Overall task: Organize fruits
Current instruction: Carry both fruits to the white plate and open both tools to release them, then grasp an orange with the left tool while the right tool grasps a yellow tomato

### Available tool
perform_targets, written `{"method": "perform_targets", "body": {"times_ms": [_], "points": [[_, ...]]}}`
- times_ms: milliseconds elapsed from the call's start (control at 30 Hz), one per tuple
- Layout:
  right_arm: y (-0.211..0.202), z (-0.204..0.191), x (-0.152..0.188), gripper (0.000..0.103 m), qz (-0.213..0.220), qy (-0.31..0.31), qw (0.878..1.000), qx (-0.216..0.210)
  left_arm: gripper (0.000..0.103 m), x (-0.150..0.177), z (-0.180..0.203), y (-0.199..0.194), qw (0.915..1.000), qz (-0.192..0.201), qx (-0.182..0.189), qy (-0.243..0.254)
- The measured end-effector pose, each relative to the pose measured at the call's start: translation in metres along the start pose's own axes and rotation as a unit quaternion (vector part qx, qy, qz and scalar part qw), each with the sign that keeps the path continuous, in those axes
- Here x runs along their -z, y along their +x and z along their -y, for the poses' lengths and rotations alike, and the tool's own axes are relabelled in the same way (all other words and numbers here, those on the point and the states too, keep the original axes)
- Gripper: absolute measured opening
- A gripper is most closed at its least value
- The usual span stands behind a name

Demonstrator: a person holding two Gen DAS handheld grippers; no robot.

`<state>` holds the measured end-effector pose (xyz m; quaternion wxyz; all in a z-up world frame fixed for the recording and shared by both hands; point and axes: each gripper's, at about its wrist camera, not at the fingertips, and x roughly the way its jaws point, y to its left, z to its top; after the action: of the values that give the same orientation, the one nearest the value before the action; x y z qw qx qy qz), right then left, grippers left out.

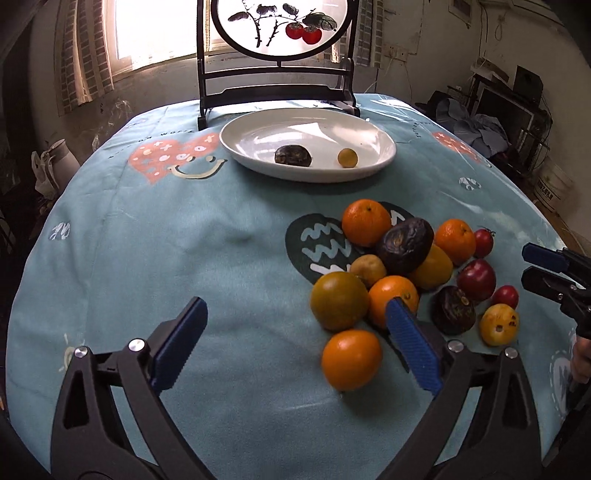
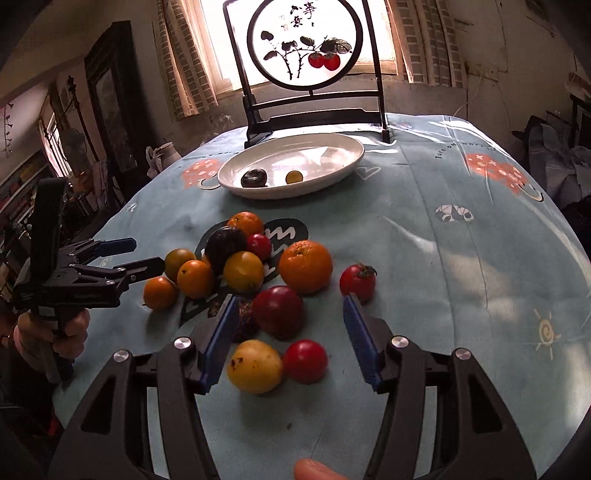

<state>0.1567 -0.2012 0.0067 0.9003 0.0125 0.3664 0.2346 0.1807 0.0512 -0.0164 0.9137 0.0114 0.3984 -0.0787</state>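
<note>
A pile of fruit lies on the blue tablecloth: oranges (image 1: pixel 351 359) (image 2: pixel 305 266), dark passion fruits (image 1: pixel 405 245) (image 2: pixel 225 243), red plums (image 1: pixel 476 278) (image 2: pixel 277 312), small tomatoes (image 2: pixel 357 282) and yellow fruits (image 2: pixel 255 365). A white oval plate (image 1: pixel 258 131) (image 2: pixel 332 147) at the back holds a dark fruit (image 1: pixel 293 155) and a small yellow fruit (image 1: pixel 347 157). My left gripper (image 1: pixel 295 343) is open, with the nearest orange between its fingers. My right gripper (image 2: pixel 290 339) is open around a red plum, a tomato (image 2: pixel 304 361) and a yellow fruit.
A dark wooden stand with a round painted screen (image 1: pixel 280 26) (image 2: pixel 303 44) stands behind the plate. The round table's edges fall away left and right. Cluttered furniture (image 1: pixel 517 110) lines the room's right side.
</note>
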Motion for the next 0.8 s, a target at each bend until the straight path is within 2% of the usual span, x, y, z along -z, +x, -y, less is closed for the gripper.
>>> {"method": "perform_targets", "body": {"times_ms": [100,233,333,467,800], "points": [[-0.006,-0.020,0.014,0.059,-0.010,-0.034,0.999,0.001,0.099,0.010,0.001,-0.001,0.9999,-0.010,-0.005,0.004],[-0.001,-0.032,0.025,0.058,-0.029,-0.054,0.998,0.019,0.099,0.011,-0.001,-0.010,0.9999,0.009,-0.011,0.001],[0.002,-0.030,0.032,0.056,-0.046,-0.043,0.998,0.024,0.099,0.012,-0.007,-0.014,0.9997,0.013,-0.021,-0.007],[0.010,-0.024,0.038,0.046,-0.073,-0.021,0.997,0.020,0.099,0.012,-0.014,-0.017,0.9995,0.010,-0.009,-0.028],[0.028,-0.017,0.030,0.046,-0.090,0.036,0.995,-0.018,0.099,0.014,-0.018,-0.019,0.9992,0.009,-0.003,-0.039]]}}
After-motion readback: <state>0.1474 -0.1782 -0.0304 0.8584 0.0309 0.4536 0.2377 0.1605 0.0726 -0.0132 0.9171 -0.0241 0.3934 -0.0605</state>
